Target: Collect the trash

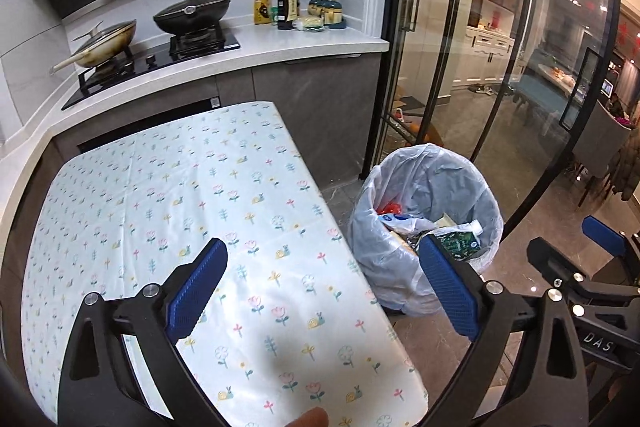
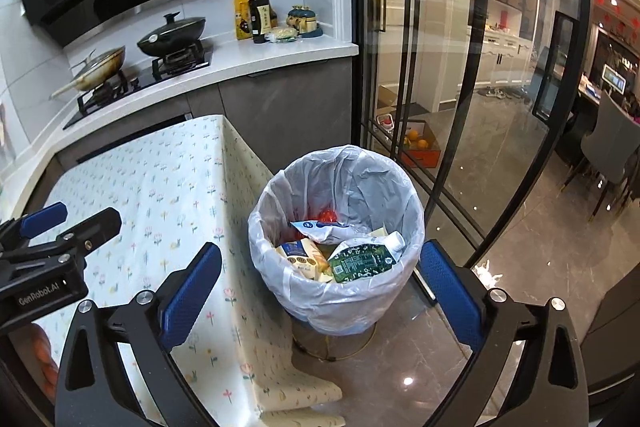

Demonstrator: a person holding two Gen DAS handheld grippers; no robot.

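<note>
A trash bin lined with a white plastic bag [image 2: 336, 227] stands on the floor beside the table; it also shows in the left wrist view [image 1: 428, 223]. Inside lie a green carton [image 2: 364, 259], a yellow and blue package [image 2: 300, 257], a white and blue wrapper [image 2: 320, 229] and something red [image 2: 326, 215]. My right gripper [image 2: 320, 283] is open and empty, above the bin's near side. My left gripper [image 1: 324, 287] is open and empty over the table's right edge. The table [image 1: 180, 195] has a floral cloth and no trash in sight on it.
A kitchen counter [image 1: 280, 47] runs behind the table, with a stove, two pans [image 1: 192, 13] and bottles [image 1: 288, 7]. Glass sliding doors [image 2: 460, 87] stand right of the bin. A box of oranges [image 2: 418, 143] sits behind the glass. The grey tiled floor [image 2: 400, 367] surrounds the bin.
</note>
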